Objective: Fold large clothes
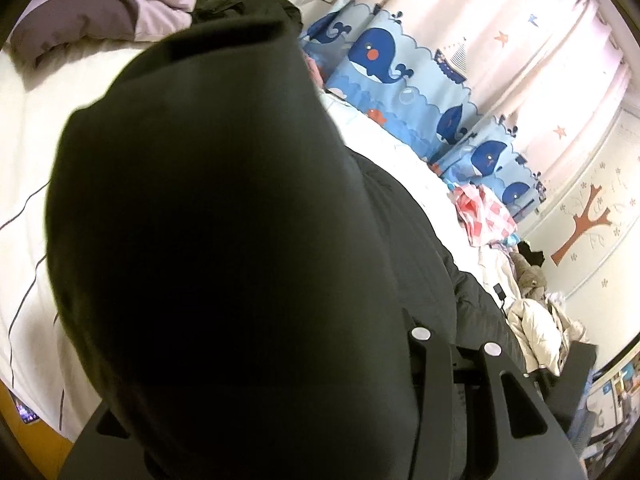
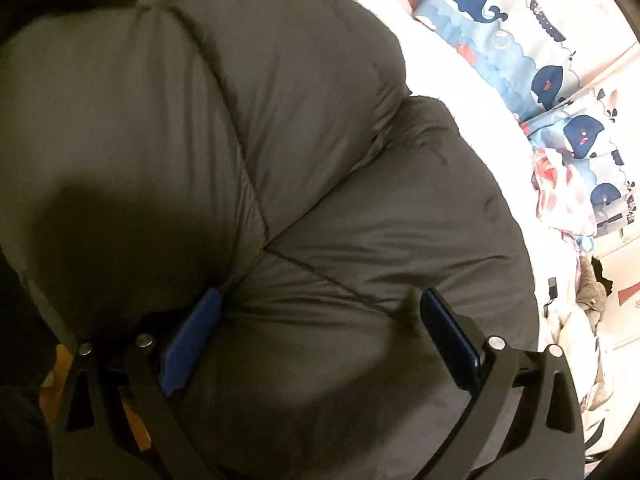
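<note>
A big dark puffy down jacket [image 2: 248, 128] lies on a white bed [image 1: 24, 152]. In the left wrist view a thick fold of the jacket [image 1: 224, 240] hangs right in front of the lens and hides the fingertips; only the black finger bases show, close together, so the left gripper [image 1: 452, 344] looks shut on the fabric. In the right wrist view the right gripper [image 2: 316, 300] is open, its blue pads [image 2: 196, 332] spread wide and pressed against the jacket's quilted surface.
A purple and grey duvet [image 1: 100, 12] lies at the head of the bed. Whale-print bumpers [image 1: 384, 60] line the far side. Loose clothes [image 1: 536, 320] pile at the bed's end. A pink curtain [image 1: 520, 20] hangs behind. A phone [image 1: 25, 414] lies on the wooden floor.
</note>
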The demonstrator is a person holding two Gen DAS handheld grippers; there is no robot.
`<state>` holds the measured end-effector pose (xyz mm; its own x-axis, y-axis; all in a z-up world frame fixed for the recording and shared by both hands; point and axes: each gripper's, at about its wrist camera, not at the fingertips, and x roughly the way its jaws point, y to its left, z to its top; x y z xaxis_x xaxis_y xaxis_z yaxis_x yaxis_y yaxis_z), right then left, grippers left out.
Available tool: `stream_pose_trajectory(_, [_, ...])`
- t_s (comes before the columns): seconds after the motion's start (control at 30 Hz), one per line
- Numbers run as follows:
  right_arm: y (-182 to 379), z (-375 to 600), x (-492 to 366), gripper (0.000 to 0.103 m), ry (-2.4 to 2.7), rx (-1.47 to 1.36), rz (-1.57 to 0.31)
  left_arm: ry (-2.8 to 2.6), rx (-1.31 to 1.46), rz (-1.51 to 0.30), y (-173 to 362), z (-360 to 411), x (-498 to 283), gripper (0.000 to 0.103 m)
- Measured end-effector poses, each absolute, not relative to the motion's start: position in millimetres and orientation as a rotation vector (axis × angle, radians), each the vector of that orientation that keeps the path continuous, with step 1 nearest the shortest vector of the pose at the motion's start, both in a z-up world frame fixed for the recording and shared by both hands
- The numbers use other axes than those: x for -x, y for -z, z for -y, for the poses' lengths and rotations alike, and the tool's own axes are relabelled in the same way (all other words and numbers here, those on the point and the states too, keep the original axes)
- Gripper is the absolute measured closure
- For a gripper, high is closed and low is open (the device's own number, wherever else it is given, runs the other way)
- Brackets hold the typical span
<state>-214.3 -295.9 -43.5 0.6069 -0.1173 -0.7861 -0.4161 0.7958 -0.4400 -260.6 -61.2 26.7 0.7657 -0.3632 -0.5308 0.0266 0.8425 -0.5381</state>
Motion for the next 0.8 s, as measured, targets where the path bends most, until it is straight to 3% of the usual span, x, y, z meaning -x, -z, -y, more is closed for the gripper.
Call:
stream_pose_trajectory(0.17, [52.3,300.1,198.6,0.006,-0.249,0.59,-0.966,0.267,0.533,-0.647,-43.1,76.7,258.3,0.059])
stream_pose_trajectory(0.3, [37.5,343.1,188.7,0.006,-0.397,0.343,-0.975,0.321,0.452,-0.601,-81.0,113.9,254.0,0.059])
stream_pose_trajectory(0.5, [7.0,467.1,201.1,0.006,-0.628,-0.309,-0.828,0.414,0.232,-0.542,-123.1,215.7,249.3,0.058])
stream_pose_trajectory(0.63, [0.2,571.3,220.3,0.006,-0.575,-0.64,-0.681,0.493,0.066,-0.55,-120.5,302.1,245.9,0.058])
stream_pose_trajectory(0.73, [-10.3,638.8,231.6,0.006,-0.489,-0.766,-0.582,0.554,-0.159,-0.601,-95.7,381.5,245.3,0.05])
stream_pose_trajectory(0.8, [-28.7,670.0,235.8,0.006,-0.443,-0.783,-0.513,0.562,-0.356,-0.63,-69.3,432.9,248.8,0.034])
